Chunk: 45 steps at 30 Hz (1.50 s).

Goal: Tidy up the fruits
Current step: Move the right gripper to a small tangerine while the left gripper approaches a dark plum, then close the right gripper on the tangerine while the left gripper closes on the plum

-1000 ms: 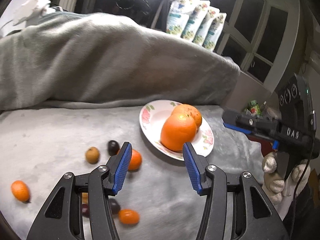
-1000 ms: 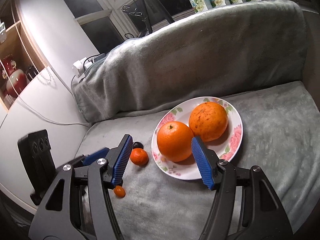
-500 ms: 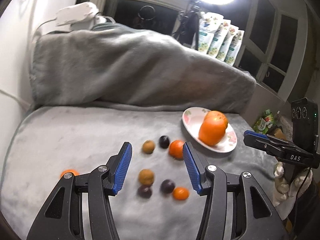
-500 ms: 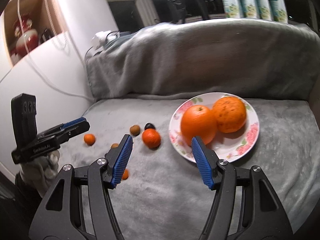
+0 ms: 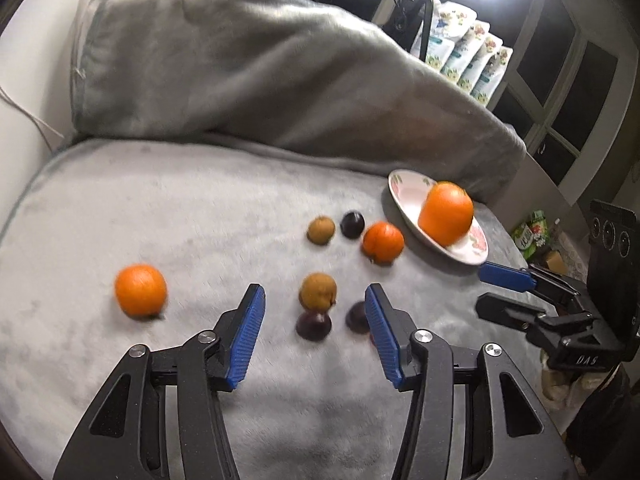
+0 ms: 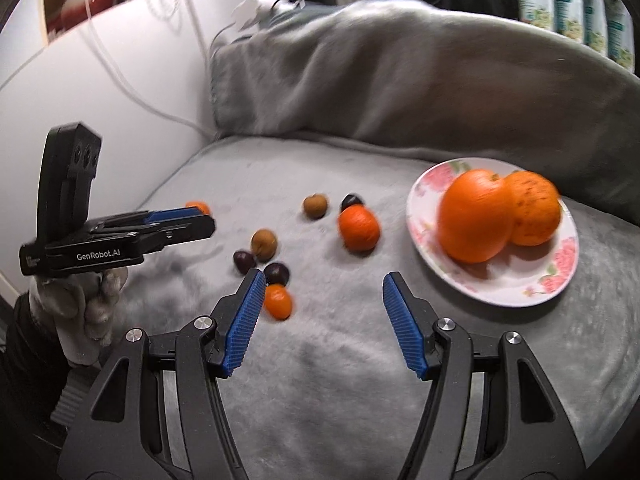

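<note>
Compared with the earlier frames, both tools are seen farther back from the floral plate (image 6: 554,280), and more of the grey blanket-covered sofa seat (image 5: 160,208) is exposed. The left tool (image 5: 314,312) has its jaws apart and closing; nothing is pressed between them, though a brown fruit (image 5: 318,290) and two dark fruits (image 5: 314,325) are framed between the pads on the seat beyond. The right tool (image 6: 324,292) is held with jaws apart and empty above bare seat.

Two large oranges (image 6: 476,216) are located on the plate, near the seat's right edge. A mandarin (image 6: 358,227) lies just left of the plate, with a brown fruit (image 6: 315,205) and a dark fruit (image 6: 352,201) behind it. A small orange fruit (image 6: 278,301) rests beside the right tool's left pad. One mandarin (image 5: 140,290) lies well apart toward the left edge.

Open seat is available along the front edge and in the back left corner.
</note>
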### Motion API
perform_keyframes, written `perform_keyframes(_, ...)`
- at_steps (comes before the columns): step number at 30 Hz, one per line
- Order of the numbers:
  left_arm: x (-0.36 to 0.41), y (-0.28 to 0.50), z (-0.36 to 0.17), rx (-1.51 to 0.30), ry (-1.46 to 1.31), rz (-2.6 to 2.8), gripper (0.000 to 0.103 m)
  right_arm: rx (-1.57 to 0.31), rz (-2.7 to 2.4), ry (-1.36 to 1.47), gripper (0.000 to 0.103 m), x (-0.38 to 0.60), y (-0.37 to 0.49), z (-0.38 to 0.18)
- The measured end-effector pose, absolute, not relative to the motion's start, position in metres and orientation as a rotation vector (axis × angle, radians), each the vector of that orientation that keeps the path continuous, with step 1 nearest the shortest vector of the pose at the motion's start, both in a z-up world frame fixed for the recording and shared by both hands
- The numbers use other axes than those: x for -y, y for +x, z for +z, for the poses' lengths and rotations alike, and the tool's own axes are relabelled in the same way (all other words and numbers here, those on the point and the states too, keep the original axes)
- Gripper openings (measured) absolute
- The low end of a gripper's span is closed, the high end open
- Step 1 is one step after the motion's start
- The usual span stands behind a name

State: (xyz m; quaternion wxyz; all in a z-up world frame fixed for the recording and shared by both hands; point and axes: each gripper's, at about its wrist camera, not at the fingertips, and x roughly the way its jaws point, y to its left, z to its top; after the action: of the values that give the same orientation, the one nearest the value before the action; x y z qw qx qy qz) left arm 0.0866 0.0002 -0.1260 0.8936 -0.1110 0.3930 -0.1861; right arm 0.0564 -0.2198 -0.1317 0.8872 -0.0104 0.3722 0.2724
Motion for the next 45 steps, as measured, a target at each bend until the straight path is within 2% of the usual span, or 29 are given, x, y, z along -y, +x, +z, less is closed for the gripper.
perform_keyframes(2,0.004,0.087,-0.132,-0.835,-0.228,-0.394,0.045,-0.784,0.581,-0.040,0.063,0.213,0.056,-0.136)
perform_keyframes(5,0.006,0.087,-0.140,-0.861,-0.226,-0.397,0.044,-0.807,0.602,-0.053,0.055,0.205,0.057,-0.142)
perform_keyframes(11,0.010,0.089,-0.149,-0.894,-0.212,-0.410,0.040,-0.844,0.639,-0.089,0.048,0.188,0.059,-0.154)
perform_keyframes(25,0.014,0.099,-0.158,-0.927,-0.189,-0.403,0.034,-0.893,0.664,-0.154,0.041,0.166,0.071,-0.173)
perform_keyframes(35,0.017,0.101,-0.160,-0.929,-0.171,-0.389,0.023,-0.908,0.665,-0.173,0.032,0.159,0.073,-0.179)
perform_keyframes(38,0.017,0.101,-0.160,-0.926,-0.163,-0.390,0.022,-0.912,0.663,-0.176,0.027,0.158,0.073,-0.180)
perform_keyframes(45,0.016,0.101,-0.159,-0.925,-0.174,-0.394,0.022,-0.908,0.655,-0.177,0.024,0.157,0.072,-0.180)
